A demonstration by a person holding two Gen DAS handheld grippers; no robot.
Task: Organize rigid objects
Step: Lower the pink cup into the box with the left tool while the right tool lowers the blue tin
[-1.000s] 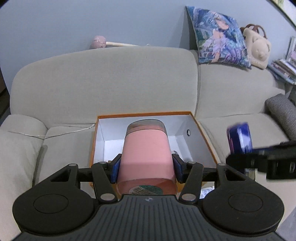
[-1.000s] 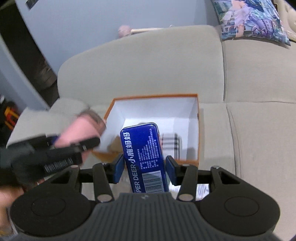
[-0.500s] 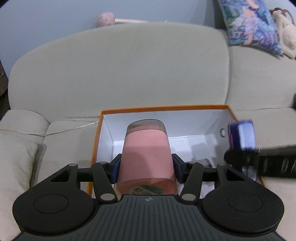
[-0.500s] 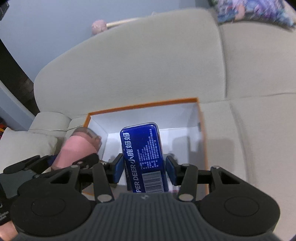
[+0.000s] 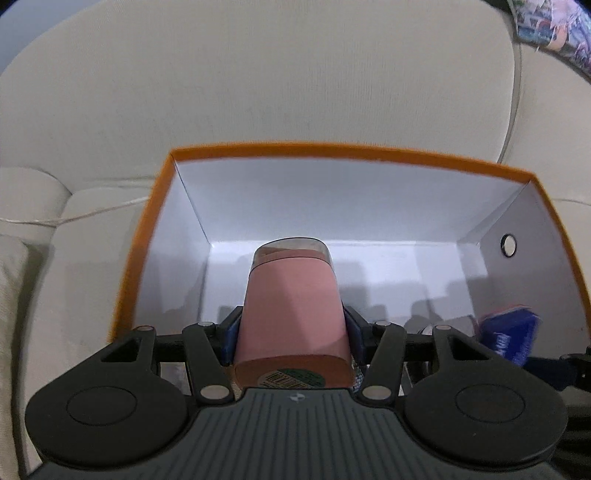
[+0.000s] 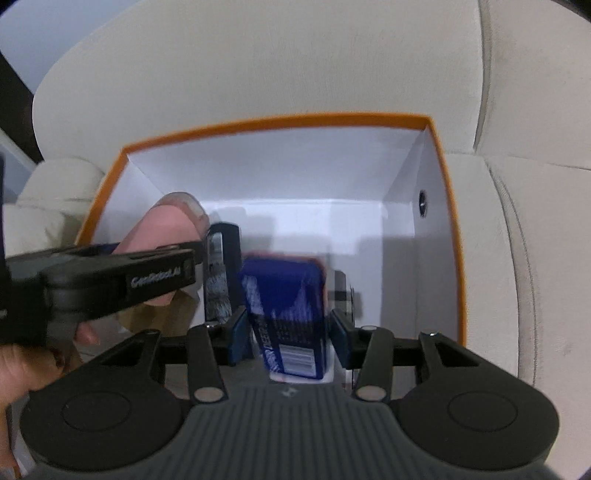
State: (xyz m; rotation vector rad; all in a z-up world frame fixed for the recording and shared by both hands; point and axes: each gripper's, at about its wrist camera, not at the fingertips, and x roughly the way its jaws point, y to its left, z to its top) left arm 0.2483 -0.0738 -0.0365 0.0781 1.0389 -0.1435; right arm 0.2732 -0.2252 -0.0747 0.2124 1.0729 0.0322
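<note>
My left gripper (image 5: 291, 332) is shut on a pink cup with a clear lid (image 5: 291, 306), held inside the orange-rimmed white box (image 5: 332, 155). In the right wrist view my right gripper (image 6: 286, 328) has its jaws spread wider than the blue tin (image 6: 286, 317), which sits blurred and tilted between them, gaps showing on both sides. The tin also shows in the left wrist view (image 5: 511, 332) at the box's right side. The pink cup (image 6: 166, 229) and the left gripper (image 6: 110, 280) show at the left of the right wrist view.
The box (image 6: 448, 221) sits on a beige sofa (image 5: 258, 81) against its backrest. A black and white object (image 6: 219, 273) and a plaid item (image 6: 341, 291) lie in the box. A patterned cushion (image 5: 554, 26) lies on the backrest, upper right.
Both grippers have moved forward and down into the box. The right gripper's jaws have opened and the blue tin has come loose and tilted.
</note>
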